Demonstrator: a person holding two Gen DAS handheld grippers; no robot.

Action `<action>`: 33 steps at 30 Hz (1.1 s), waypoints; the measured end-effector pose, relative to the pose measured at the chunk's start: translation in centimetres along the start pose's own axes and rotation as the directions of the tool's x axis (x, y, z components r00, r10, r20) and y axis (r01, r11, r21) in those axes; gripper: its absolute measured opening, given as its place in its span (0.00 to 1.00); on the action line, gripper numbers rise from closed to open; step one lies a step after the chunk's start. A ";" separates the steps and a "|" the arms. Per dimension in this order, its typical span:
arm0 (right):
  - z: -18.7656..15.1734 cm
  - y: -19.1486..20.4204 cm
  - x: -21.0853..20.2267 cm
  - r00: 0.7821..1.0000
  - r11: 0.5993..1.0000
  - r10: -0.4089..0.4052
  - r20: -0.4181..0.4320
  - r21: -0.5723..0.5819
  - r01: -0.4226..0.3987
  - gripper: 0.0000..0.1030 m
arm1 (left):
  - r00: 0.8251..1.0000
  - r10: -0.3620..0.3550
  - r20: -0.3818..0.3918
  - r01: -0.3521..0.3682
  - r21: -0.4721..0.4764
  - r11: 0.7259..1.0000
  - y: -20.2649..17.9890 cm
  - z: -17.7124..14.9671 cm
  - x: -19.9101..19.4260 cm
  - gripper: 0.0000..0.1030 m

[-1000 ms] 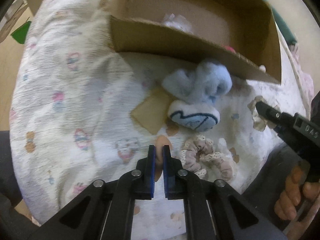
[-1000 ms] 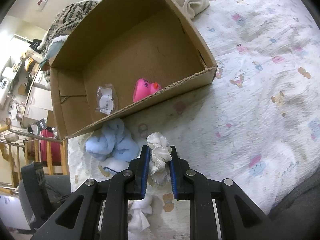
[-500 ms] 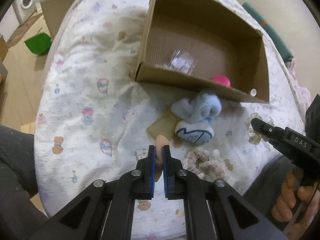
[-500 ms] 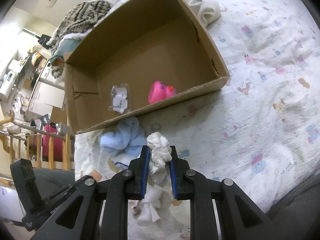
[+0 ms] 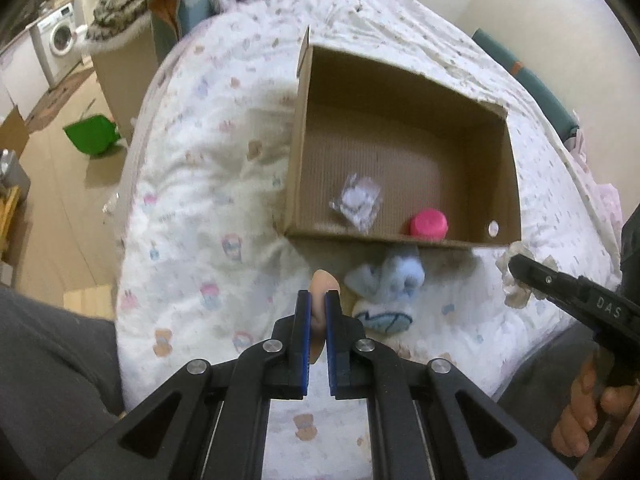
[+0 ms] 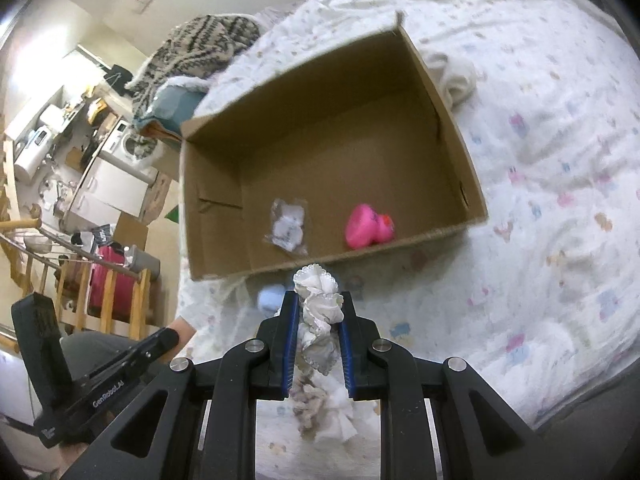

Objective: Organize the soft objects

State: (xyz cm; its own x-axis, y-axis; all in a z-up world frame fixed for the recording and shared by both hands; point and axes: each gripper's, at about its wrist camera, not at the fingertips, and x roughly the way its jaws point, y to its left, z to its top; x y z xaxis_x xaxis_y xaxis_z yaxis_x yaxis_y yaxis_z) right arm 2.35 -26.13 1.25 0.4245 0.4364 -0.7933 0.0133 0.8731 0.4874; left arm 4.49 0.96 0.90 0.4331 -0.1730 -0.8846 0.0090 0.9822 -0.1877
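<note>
My left gripper (image 5: 318, 300) is shut on a thin peach-coloured pad (image 5: 323, 283), held above the bed just short of the open cardboard box (image 5: 296, 128). My right gripper (image 6: 319, 308) is shut on a white lace scrunchie (image 6: 318, 296), also raised before the box (image 6: 440, 92). It shows at the right of the left wrist view (image 5: 516, 268). In the box lie a pink toy (image 5: 428, 223) (image 6: 368, 226) and a clear packet (image 5: 358, 202) (image 6: 288, 226). A blue fluffy sock bundle (image 5: 388, 276) lies on the bed against the box's near wall.
A white printed quilt (image 5: 208, 184) covers the bed. A white and blue sock (image 5: 382, 316) lies by my left gripper. A beige scrunchie and a white cloth (image 6: 332, 412) lie under my right gripper. A cream cloth (image 6: 456, 76) sits behind the box. Floor and furniture lie left.
Both grippers have risen and pulled back from the bed with their objects held. The box interior has come fully into view and the blue bundle has dropped lower in both views.
</note>
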 end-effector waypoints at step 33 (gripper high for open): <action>6.9 0.4 3.7 0.999 0.998 -0.013 0.052 -0.055 0.015 0.20 | 0.993 0.035 0.113 -0.055 0.187 0.981 -4.8 9.2 4.4 0.06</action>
State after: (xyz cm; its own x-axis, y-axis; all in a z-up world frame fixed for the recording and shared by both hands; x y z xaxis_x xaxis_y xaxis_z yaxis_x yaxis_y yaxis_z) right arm 10.18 -25.70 1.00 0.4704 0.4136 -0.7795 -0.0302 0.8904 0.4542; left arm 14.64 -3.89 1.80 0.5319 -0.1296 -0.8369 0.1534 0.9866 -0.0553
